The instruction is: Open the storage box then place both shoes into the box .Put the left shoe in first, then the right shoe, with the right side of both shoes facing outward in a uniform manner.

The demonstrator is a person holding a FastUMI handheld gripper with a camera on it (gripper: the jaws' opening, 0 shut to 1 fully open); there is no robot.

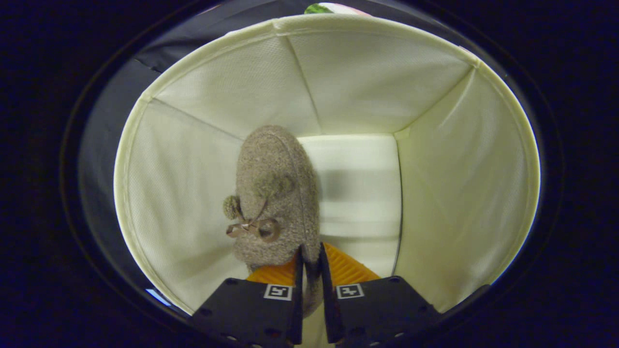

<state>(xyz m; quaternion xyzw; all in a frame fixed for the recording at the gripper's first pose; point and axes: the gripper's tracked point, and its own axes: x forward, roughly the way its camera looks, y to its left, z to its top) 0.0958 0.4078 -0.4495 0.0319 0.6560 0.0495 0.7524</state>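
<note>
The gripper point(309, 263) pinches a fuzzy shoe's point(275, 193) heel edge, lowering it against the storage box's point(435, 193) left wall, leaving room on the right.

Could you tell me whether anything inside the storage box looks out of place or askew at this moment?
Nothing stands out. The jaws of the gripper pinch the rear edge of a fuzzy shoe, held inside the open storage box beside its left wall, bow facing that wall. The floor space to the shoe's right is free.
</note>
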